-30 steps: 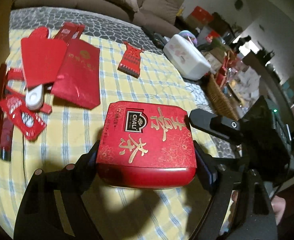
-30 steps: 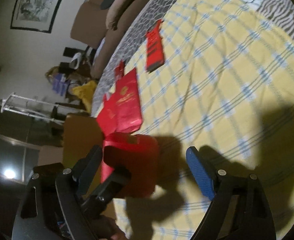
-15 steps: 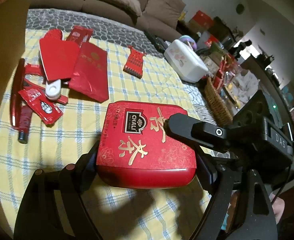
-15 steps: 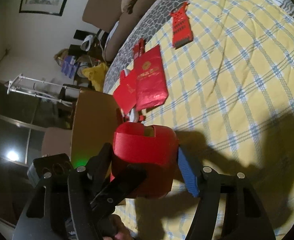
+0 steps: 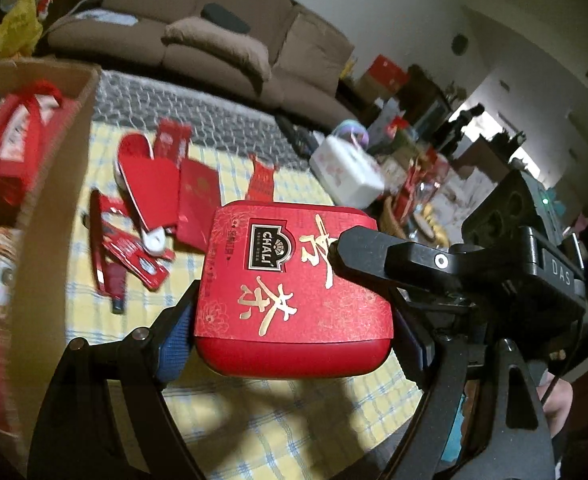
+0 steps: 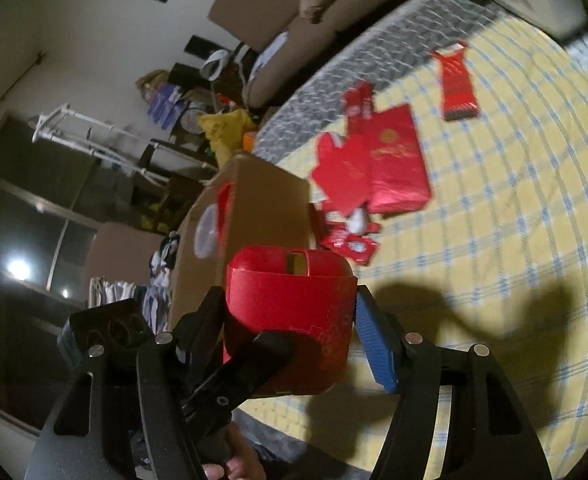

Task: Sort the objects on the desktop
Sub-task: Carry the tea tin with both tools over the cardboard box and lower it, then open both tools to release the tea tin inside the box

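Note:
A red tea box [image 5: 294, 280] with gold characters hangs above the yellow checked tablecloth [image 5: 253, 420], gripped from two directions. My left gripper [image 5: 291, 312] is shut on its two sides. One black finger [image 5: 374, 256] of the right gripper lies across the lid. In the right wrist view the red tea box [image 6: 289, 300] sits between the right gripper's [image 6: 289, 304] black finger and blue pad, both touching it. The left gripper's finger [image 6: 249, 364] crosses in front of it. Red envelopes [image 5: 197, 196] and red packets [image 5: 133, 252] lie scattered on the cloth behind.
An open cardboard box [image 5: 53, 200] with red bags and a doll stands at the left edge, also the cardboard box [image 6: 261, 208] just behind the tea box. A white case [image 5: 346, 172] and a wicker basket [image 5: 394, 220] stand far right. A brown sofa [image 5: 213, 48] lies beyond.
The right gripper closed onto the tea box. Both grippers then lifted it off the cloth, and the cardboard box came into view at the left.

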Demonstrator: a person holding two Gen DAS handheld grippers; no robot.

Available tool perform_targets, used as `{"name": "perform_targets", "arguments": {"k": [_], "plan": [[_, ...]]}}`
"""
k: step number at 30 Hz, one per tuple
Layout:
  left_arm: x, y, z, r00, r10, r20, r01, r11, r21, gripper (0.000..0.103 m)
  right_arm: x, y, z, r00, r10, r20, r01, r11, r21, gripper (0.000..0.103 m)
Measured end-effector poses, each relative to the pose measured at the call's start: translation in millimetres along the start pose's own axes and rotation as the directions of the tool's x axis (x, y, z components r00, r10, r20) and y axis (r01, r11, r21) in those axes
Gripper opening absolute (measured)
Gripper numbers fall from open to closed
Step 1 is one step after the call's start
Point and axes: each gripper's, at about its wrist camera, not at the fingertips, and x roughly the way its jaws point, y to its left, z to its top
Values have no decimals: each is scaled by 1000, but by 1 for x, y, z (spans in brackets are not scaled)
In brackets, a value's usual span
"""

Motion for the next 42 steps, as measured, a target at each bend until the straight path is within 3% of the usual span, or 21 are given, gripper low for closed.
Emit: {"name": "perform_targets", "arguments": {"k": [11,13,17,25,32,36,40,42], "plan": [[-75,30,28,997,12,78,-10,999,-33,87,29,90,-3,999,24,-25,-26,994,-109,65],[-85,43,34,997,-5,76,9,998,-57,92,38,102,0,999,29,-35,-33,993,-114,65],[-95,72,44,997,-41,60,47,993,-105,92,62,125,7,998,27,-59,-34,992,-121,65],[-116,137,42,999,28,30,-21,979,-204,98,116,147,11,994,-26,-107,10,989,-149,64],[-128,173,32,993,106,-43,-113,967,-230,98,153,150,10,979,-171,-110,145,966,-215,64],[-137,180,30,985,165,-46,-171,963,-208,98,164,152,4,947,-304,-102,264,919,-293,64],[-146,192,32,983,183,-16,-181,953,-243,98,180,158,-6,898,-425,-110,358,853,-379,64],[-151,196,32,983,185,0,-179,953,-245,97,192,163,-11,862,-494,-114,408,809,-424,64]]}}
